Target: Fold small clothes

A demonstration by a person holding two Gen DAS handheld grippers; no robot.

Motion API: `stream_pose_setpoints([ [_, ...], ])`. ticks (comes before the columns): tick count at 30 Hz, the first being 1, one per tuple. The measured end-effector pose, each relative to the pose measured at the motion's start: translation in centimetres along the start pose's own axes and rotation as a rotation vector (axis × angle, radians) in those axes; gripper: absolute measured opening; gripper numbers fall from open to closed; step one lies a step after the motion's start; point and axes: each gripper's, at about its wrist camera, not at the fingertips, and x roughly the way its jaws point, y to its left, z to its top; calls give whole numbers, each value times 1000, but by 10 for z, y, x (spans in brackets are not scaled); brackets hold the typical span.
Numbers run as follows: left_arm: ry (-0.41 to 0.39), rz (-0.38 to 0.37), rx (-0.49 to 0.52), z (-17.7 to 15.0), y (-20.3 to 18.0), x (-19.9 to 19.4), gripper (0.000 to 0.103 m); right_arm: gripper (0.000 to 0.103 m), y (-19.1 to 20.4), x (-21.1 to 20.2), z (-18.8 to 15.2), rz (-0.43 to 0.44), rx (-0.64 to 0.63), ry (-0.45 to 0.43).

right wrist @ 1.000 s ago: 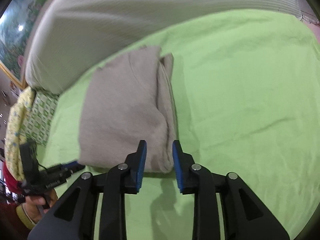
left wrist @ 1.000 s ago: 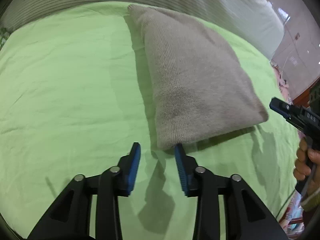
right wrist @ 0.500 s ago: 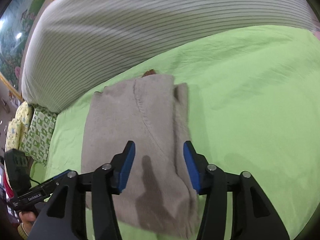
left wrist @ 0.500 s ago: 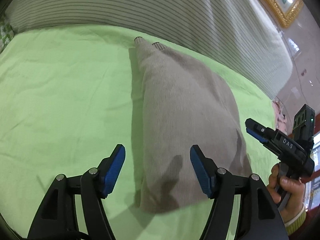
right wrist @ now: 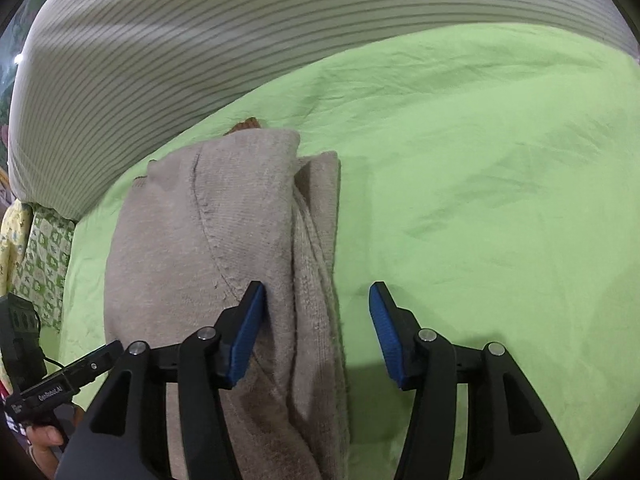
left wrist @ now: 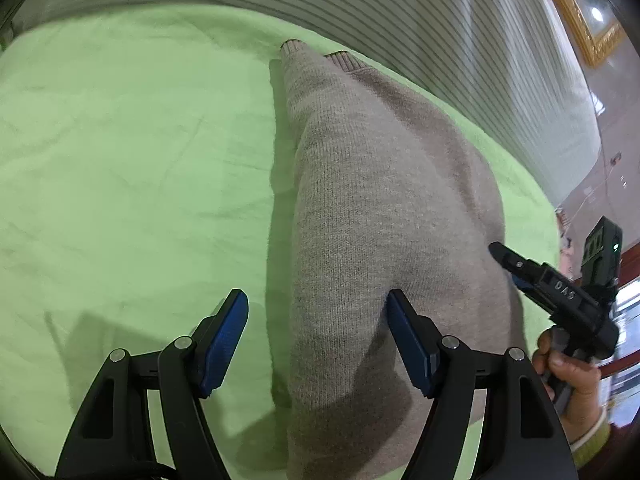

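A folded beige knit sweater (left wrist: 380,208) lies on the green bedsheet (left wrist: 132,168). My left gripper (left wrist: 316,340) is open, its jaws straddling the sweater's near left edge, just above it. My right gripper (right wrist: 316,332) is open over the sweater's (right wrist: 208,240) layered right edge, its left jaw above the cloth and its right jaw above the sheet (right wrist: 480,184). The right gripper also shows in the left wrist view (left wrist: 504,252), at the sweater's right side. The left gripper's tip shows in the right wrist view (right wrist: 108,350).
A striped grey-white duvet (right wrist: 240,40) is bunched along the far side of the bed. A green patterned pillow (right wrist: 40,256) lies at the left. A gold-framed picture (left wrist: 580,20) hangs on the wall beyond.
Both grippers have opened wide and moved forward over the sweater's near edge. The sweater lies where it was.
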Motion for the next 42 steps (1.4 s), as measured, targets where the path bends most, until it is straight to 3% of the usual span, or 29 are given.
stream_pose_setpoints([
  [2,6,-42,-26,4,3,-3,71,54,2,-4,1,13,-1,-2],
  [7,30,-106,-74,18,11,-5,73,57,1,-14,9,145,46,-14],
  [16,102,-169,-136,20,18,21,78,58,-2,13,11,161,59,59],
  [18,99,-188,-139,18,17,26,70,58,-3,17,11,174,65,68],
  [19,93,-208,-134,16,16,27,61,57,-4,19,10,182,65,76],
  [21,73,-198,-108,15,11,26,57,56,-2,21,10,189,61,102],
  [23,61,-205,-93,13,9,23,48,42,0,22,12,208,55,141],
  [26,53,-228,-98,11,10,16,42,29,6,14,12,210,33,137],
  [31,23,-237,-76,2,8,-11,39,26,20,-7,6,221,38,98],
  [42,-112,-172,-116,-29,75,-130,39,25,112,-18,-38,422,-49,105],
])
